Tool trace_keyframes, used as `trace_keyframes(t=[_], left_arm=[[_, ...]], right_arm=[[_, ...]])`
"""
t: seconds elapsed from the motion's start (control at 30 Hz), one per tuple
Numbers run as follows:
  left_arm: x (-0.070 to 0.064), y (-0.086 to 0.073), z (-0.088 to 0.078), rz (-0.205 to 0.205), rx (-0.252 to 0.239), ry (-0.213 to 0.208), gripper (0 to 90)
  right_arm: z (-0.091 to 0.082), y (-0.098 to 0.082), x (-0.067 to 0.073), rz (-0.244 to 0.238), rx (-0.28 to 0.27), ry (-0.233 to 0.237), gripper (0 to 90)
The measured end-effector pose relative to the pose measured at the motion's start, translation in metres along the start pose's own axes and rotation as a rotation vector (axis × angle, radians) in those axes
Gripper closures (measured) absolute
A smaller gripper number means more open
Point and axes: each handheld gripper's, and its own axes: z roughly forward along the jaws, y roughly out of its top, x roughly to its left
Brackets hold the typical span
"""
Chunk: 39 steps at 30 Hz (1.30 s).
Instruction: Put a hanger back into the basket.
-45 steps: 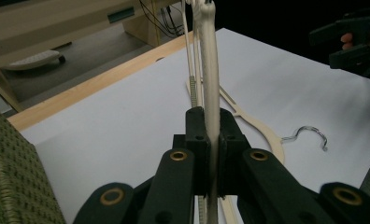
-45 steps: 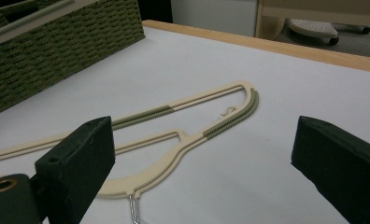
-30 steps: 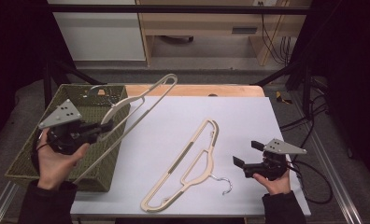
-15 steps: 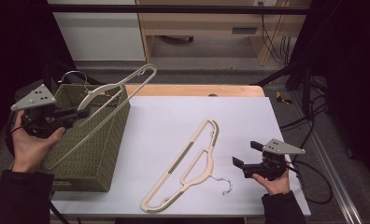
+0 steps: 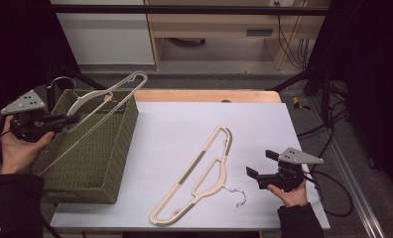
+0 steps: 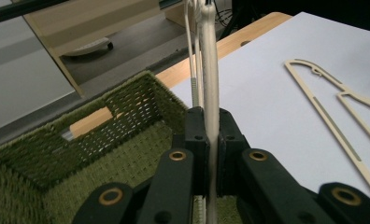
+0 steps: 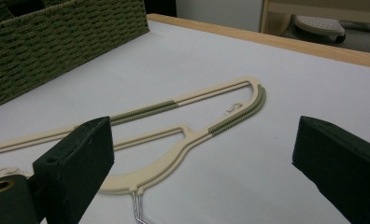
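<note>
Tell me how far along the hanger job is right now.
About midway. Nothing lies flat in the basket yet, as far as the views show. In hand: the left tool is shut on one hanger, held tilted over the basket. Left: lower and release it, then fetch the second hanger, which lies flat on the table ahead of the open right tool.

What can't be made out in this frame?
- Held hanger: in the left gripper view its far end is cut off by the top edge.
- Basket floor: in the high view, near wall and left gripper hide much.
- Table hanger: hook cut off at the right gripper view's bottom edge.
</note>
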Motion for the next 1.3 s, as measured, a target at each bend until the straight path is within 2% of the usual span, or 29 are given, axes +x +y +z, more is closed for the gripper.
trace_keyframes(t=[0.33, 0.47, 0.57, 0.7, 0.9, 1.1, 1.3], left_arm=[[0.026, -0.030, 0.005, -0.056, 0.033, 0.049, 85.7], [0.031, -0.039, 0.007, -0.045, 0.070, 0.071, 85.7], [0.032, -0.045, 0.009, -0.033, 0.102, 0.072, 85.7], [0.030, -0.055, 0.013, -0.029, 0.144, 0.077, 85.7], [0.016, -0.072, 0.029, -0.047, 0.156, 0.069, 85.7], [0.006, -0.087, 0.045, -0.064, 0.161, 0.082, 85.5], [-0.003, -0.096, 0.061, -0.065, 0.225, 0.054, 83.0]], right_arm=[[0.001, 0.000, 0.000, 0.002, 0.003, -0.003, 5.9], [0.001, 0.000, 0.000, 0.002, 0.003, -0.004, 5.9], [0.000, 0.000, 0.000, 0.002, 0.002, -0.005, 5.9], [0.000, 0.000, 0.000, 0.002, 0.001, -0.005, 5.9], [0.001, 0.000, 0.001, 0.004, 0.007, -0.005, 6.0], [0.001, 0.000, 0.001, 0.001, 0.006, -0.005, 6.1], [0.001, -0.001, 0.001, 0.001, 0.009, -0.005, 6.2]])
